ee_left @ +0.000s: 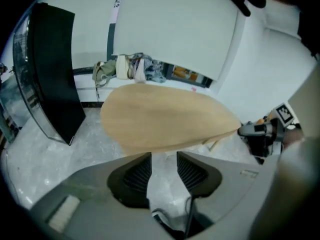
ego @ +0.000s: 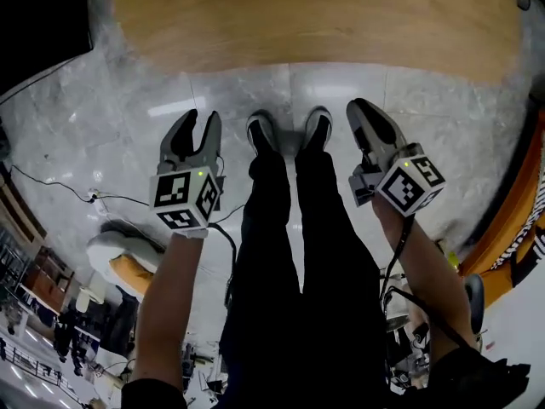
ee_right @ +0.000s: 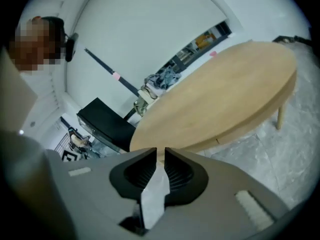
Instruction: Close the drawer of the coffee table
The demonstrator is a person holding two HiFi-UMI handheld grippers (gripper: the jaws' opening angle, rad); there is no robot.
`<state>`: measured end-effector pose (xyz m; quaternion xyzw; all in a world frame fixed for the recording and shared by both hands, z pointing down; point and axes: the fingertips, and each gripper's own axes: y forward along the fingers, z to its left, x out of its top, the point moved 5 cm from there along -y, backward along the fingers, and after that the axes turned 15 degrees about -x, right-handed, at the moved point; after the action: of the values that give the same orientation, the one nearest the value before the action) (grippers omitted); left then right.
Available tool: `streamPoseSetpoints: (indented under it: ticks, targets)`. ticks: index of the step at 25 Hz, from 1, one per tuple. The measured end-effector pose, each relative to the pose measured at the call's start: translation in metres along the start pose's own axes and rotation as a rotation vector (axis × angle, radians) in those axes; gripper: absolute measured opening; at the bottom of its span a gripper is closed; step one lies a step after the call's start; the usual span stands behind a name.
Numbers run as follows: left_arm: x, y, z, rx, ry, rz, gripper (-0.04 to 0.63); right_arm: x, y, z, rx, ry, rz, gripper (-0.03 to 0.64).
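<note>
The oval wooden coffee table (ego: 315, 15) lies ahead of me across the top of the head view. It also fills the middle of the left gripper view (ee_left: 165, 124) and the right gripper view (ee_right: 215, 99). No drawer front stands out from its rim; only a thin seam (ee_right: 217, 140) shows there. My left gripper (ego: 201, 119) hangs in the air short of the table, jaws open and empty (ee_left: 164, 156). My right gripper (ego: 358, 107) hovers at the same distance; its jaws stand a narrow gap apart with nothing in them (ee_right: 160, 151).
The person's black-clad legs and shoes (ego: 289, 135) stand between the grippers on the pale marble floor. A black cabinet (ee_left: 55, 74) sits left of the table. A thin cable (ego: 51, 186) runs over the floor at the left. Orange furniture (ego: 511, 220) borders the right.
</note>
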<state>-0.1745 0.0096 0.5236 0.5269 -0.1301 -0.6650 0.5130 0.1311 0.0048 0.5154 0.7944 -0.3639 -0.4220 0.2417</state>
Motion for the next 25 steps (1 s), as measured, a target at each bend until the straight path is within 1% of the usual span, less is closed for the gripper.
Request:
streamPoseSetpoints:
  ticks: [2,4,6,9,10,11,13,16,21,25]
  targets:
    - [0.042,-0.025,-0.032,-0.044,0.026,-0.084,0.167,0.028,-0.024,0.029,0.017,-0.101,-0.059,0.049]
    - [0.081,-0.056,-0.065,-0.078,0.048,-0.157,0.167,0.057,-0.056,0.054,0.017,-0.174,-0.121,0.043]
    - [0.118,-0.086,-0.096,-0.107,0.069,-0.219,0.164,0.086,-0.088,0.076,0.004,-0.214,-0.169,0.034]
    - [0.167,-0.129,-0.13,-0.126,0.122,-0.302,0.121,0.124,-0.125,0.107,-0.015,-0.263,-0.23,0.0]
    - [0.18,-0.142,-0.141,-0.131,0.138,-0.328,0.098,0.136,-0.136,0.118,-0.011,-0.279,-0.251,0.0]
    - [0.191,-0.154,-0.152,-0.14,0.148,-0.352,0.086,0.147,-0.147,0.128,-0.003,-0.296,-0.273,0.0]
    - [0.21,-0.174,-0.175,-0.172,0.167,-0.396,0.002,0.168,-0.169,0.148,0.013,-0.334,-0.317,0.0]
    - [0.232,-0.201,-0.208,-0.214,0.211,-0.441,0.002,0.192,-0.198,0.179,0.044,-0.392,-0.371,0.0]
    - [0.264,-0.252,-0.245,-0.194,0.27,-0.511,0.002,0.212,-0.253,0.235,0.122,-0.476,-0.435,0.0]
    - [0.284,-0.286,-0.258,-0.189,0.302,-0.55,0.002,0.228,-0.288,0.27,0.151,-0.577,-0.545,0.0]
